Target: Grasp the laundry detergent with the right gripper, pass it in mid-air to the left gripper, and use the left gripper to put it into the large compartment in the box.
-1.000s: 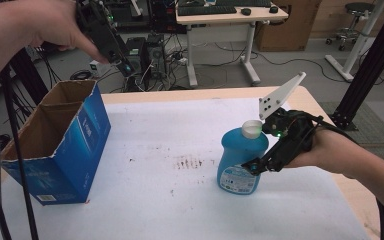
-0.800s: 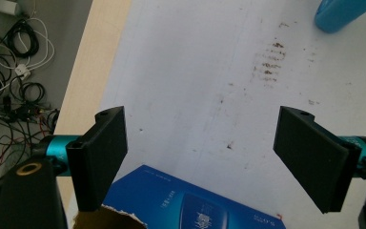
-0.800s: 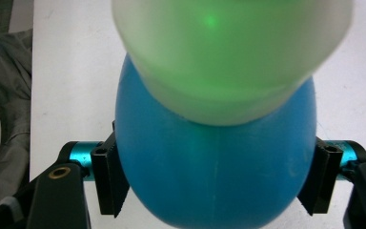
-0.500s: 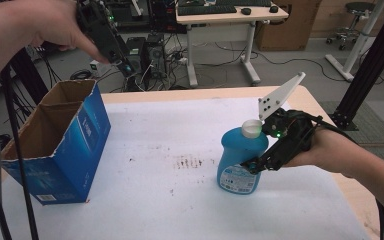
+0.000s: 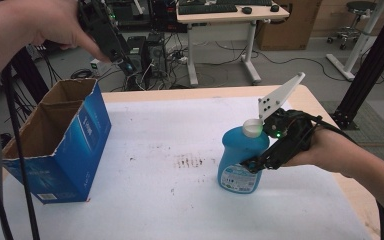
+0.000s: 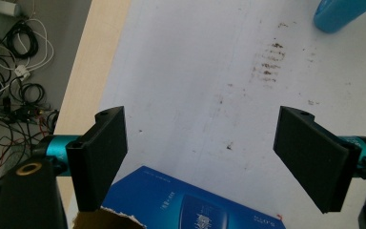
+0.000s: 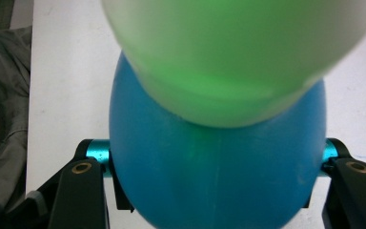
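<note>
Right gripper: at 4 o'clock on the table, jaws clamped on the body of an upright blue bottle with a white cap. Left gripper: jaws wide apart, holding nothing, raised at 10 o'clock above an open blue cardboard box. White sheet under bottle and box, brown smudges near centre.
</note>
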Available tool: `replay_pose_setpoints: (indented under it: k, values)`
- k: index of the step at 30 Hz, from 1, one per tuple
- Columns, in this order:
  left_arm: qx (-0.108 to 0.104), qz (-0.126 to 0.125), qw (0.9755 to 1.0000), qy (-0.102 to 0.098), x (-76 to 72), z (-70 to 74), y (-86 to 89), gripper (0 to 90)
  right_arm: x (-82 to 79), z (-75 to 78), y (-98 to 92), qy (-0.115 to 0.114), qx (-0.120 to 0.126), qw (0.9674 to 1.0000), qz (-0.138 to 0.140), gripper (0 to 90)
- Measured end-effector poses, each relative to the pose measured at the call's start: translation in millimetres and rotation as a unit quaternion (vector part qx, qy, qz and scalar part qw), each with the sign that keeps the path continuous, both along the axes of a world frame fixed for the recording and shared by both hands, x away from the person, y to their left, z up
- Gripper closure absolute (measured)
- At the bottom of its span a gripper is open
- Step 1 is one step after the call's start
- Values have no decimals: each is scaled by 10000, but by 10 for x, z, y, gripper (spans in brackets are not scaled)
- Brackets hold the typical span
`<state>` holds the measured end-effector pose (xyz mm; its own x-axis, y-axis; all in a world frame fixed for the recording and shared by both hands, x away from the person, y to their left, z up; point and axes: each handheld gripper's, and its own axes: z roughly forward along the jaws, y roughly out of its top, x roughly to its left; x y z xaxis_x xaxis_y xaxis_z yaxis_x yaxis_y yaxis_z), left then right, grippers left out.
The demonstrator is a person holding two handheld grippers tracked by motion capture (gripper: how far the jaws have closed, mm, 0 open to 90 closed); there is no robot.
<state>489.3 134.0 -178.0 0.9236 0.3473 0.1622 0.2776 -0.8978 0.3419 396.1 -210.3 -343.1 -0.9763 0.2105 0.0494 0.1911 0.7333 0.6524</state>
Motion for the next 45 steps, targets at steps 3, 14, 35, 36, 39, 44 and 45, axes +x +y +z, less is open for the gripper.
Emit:
replay_pose_setpoints:
  k: [3,14,35,36,39,44,45]
  values:
    - [31,-24,10000,7,-2,-8,-4,190,-2,4,-6,-6,13,10000,-4,385]
    - [18,-26,10000,-2,1,-7,7,189,-39,-7,-18,-202,58,9998,5,420]
    - [-29,-43,10000,13,-17,7,30,189,2,72,-42,-266,246,9992,-171,448]
    - [-25,-55,10000,9,-16,8,28,190,9,88,-45,-275,264,9991,-181,448]
    - [-47,-104,9999,14,-17,12,20,190,37,165,-46,-294,344,9987,-212,449]
    - [-99,-161,9998,30,-34,24,4,189,94,348,18,-420,328,9985,-120,449]
    - [-114,-192,9997,24,-36,26,3,190,112,395,44,-446,316,9984,-110,449]
